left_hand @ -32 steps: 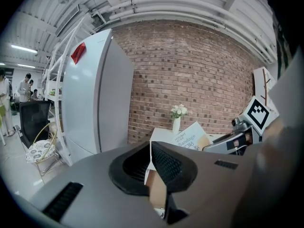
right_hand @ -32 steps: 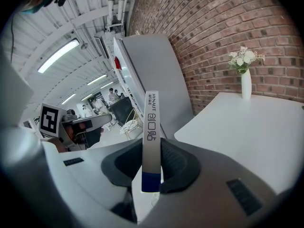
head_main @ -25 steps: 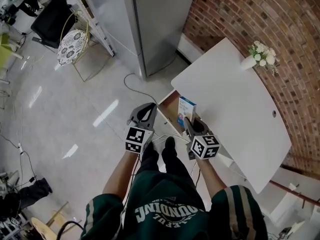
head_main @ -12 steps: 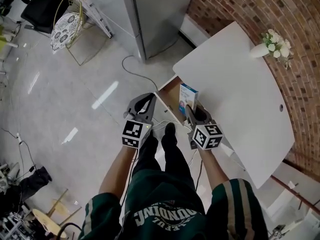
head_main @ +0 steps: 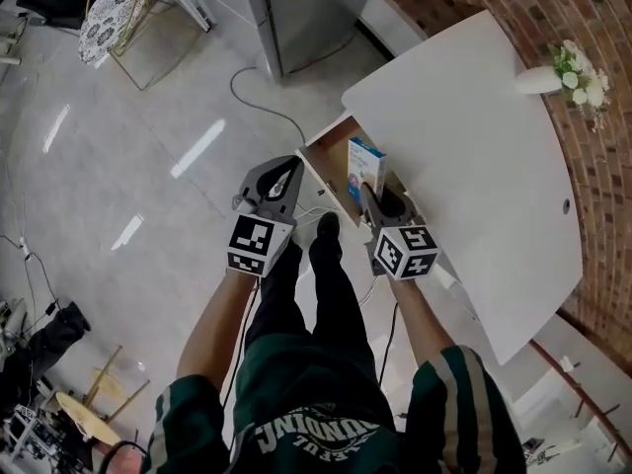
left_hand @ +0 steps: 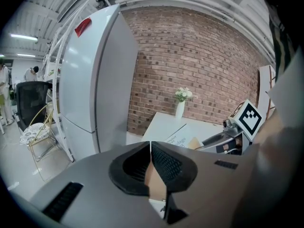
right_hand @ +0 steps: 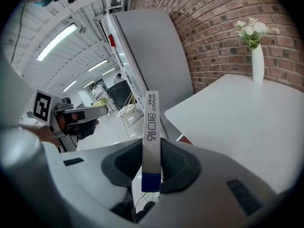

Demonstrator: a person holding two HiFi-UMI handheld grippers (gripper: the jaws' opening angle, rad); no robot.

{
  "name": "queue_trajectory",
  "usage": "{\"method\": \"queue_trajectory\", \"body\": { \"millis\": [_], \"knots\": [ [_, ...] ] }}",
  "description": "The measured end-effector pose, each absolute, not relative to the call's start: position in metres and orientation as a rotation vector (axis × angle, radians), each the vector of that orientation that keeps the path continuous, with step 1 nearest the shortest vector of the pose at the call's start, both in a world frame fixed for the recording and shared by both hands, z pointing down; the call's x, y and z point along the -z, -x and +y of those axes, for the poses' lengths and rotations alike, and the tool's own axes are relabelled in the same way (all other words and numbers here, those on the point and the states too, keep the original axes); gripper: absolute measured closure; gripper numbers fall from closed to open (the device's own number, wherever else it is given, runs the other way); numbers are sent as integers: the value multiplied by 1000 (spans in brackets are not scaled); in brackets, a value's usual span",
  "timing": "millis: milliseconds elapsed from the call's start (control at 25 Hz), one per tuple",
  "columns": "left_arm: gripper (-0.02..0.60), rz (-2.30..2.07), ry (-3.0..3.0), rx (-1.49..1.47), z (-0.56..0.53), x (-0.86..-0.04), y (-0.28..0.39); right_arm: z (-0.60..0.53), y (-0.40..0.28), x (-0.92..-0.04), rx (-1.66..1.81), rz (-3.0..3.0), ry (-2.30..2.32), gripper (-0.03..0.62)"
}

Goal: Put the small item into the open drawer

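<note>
A small white and blue box (head_main: 364, 168) stands upright over the open wooden drawer (head_main: 328, 154) that juts from the white table (head_main: 474, 136). My right gripper (head_main: 369, 192) is shut on the box's lower end; in the right gripper view the box's thin edge (right_hand: 151, 132) rises between the pads. My left gripper (head_main: 279, 172) hangs left of the drawer over the floor, shut and holding nothing. In the left gripper view its pads (left_hand: 161, 160) meet, with the box (left_hand: 178, 137) and the right gripper (left_hand: 223, 139) beyond them.
A white vase of flowers (head_main: 563, 70) stands at the table's far edge by the brick wall. A grey fridge (head_main: 296, 8) stands behind the drawer. A cable (head_main: 262, 102) trails on the shiny floor. The person's legs and shoes (head_main: 326, 230) are below the grippers.
The head view has swung, so table, drawer and both grippers sit higher in the picture. The box stays in the right gripper over the drawer. The left gripper keeps its place beside it.
</note>
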State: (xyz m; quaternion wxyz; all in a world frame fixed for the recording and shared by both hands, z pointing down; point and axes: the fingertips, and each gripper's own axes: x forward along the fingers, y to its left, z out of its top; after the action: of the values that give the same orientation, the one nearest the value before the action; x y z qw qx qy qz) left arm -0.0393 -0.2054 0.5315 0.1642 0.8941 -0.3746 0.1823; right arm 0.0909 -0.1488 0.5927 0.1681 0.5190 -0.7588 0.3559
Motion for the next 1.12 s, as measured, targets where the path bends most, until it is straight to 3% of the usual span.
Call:
{"method": "queue_trajectory", "body": {
  "millis": [1120],
  "knots": [
    [560,-1050,-2362,-552,-204,-679,14,-150,-85,-736,-991,-2039,-1381,496]
  ]
}}
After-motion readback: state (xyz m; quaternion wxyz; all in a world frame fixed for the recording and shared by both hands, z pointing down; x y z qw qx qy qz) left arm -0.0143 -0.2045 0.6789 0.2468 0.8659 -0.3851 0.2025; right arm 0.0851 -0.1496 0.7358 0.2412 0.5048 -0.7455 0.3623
